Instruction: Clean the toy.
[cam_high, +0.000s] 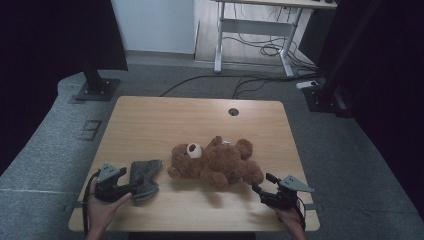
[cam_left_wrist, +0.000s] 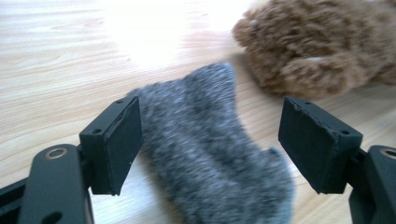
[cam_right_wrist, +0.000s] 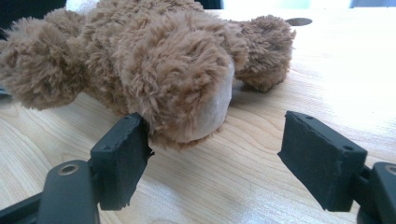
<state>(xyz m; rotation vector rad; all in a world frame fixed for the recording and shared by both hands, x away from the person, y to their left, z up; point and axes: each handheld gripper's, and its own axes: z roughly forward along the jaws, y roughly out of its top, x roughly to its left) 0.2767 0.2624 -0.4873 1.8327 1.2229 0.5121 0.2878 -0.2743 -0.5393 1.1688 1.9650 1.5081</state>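
Your grippers are matte black, the left gripper (cam_high: 131, 187) and the right gripper (cam_high: 264, 183), each with screw-fastened square pads (cam_left_wrist: 122, 140), a grey three-cornered plate and a black cable.

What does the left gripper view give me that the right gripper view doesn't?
Left gripper view: the grey sock lying flat on the table between the left gripper's open jaws, pads clear of it.

Right gripper view: the right gripper open at one pale-soled foot of the teddy bear, and the round cable hole in the tabletop.

Both: the bear's brown fur and the light wooden table.
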